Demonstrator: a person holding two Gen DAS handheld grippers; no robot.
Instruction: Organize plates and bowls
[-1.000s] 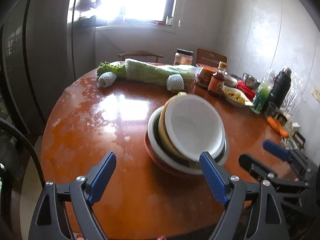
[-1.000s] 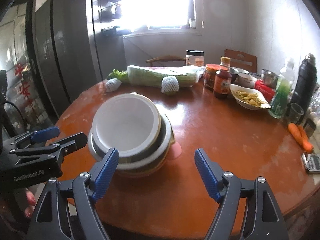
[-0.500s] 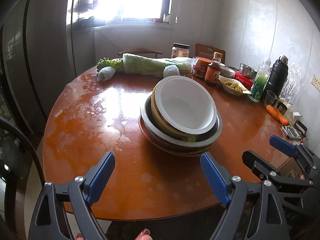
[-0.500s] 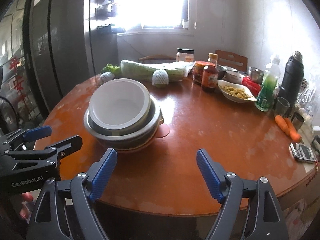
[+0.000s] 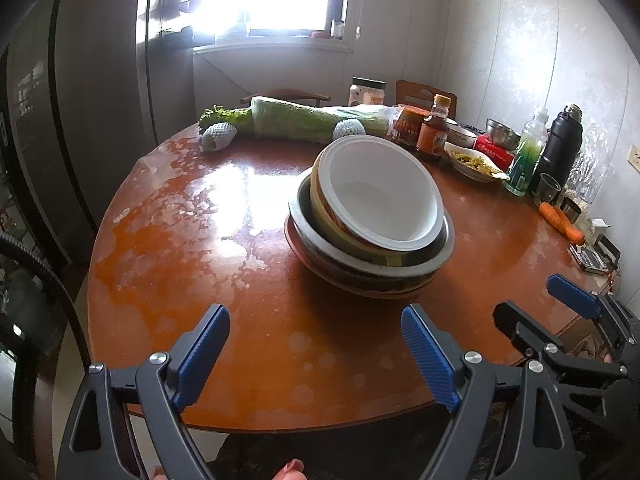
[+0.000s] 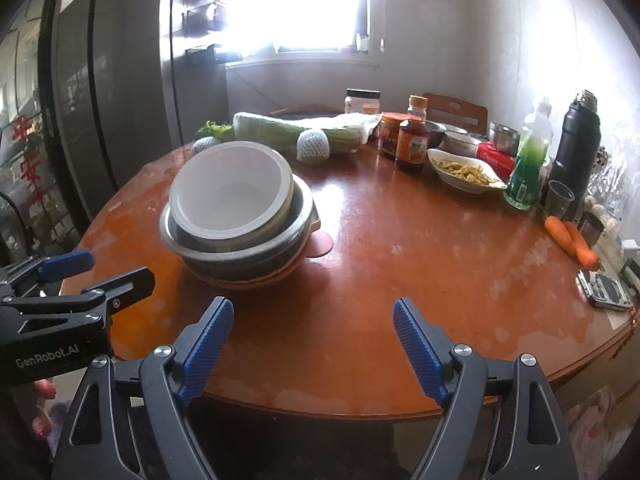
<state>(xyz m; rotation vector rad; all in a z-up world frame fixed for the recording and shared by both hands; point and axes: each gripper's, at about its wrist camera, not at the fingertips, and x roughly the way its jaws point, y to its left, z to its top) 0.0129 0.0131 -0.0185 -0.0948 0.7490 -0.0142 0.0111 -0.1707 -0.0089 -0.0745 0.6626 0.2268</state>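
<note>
Left tongs (image 5: 316, 352): jaws spread wide, nothing between them, held over the near edge of the round wooden desk (image 5: 248, 344). Right tongs (image 6: 314, 344): likewise spread and empty, over the near edge of the same desk. Each pair is visible at the side of the other's view, apart from each other.

Ahead of both tongs, resting on the desk and touching neither: a stack of bowls (image 5: 370, 224). It sits slightly right of the left tongs and left of the right tongs. A white bowl (image 6: 232, 188) is uppermost, tilted, nested in a metal bowl (image 6: 240, 240), with darker dishes beneath and a pink plate (image 6: 316, 246) at the bottom.

Farther back, right of the stack: two carrots (image 6: 572, 238), a green bottle (image 6: 528, 164), a black flask (image 6: 576, 136), a dish of food (image 6: 464, 172), sauce jars (image 6: 404, 140). At the far edge: a wrapped cabbage (image 5: 312, 120).
</note>
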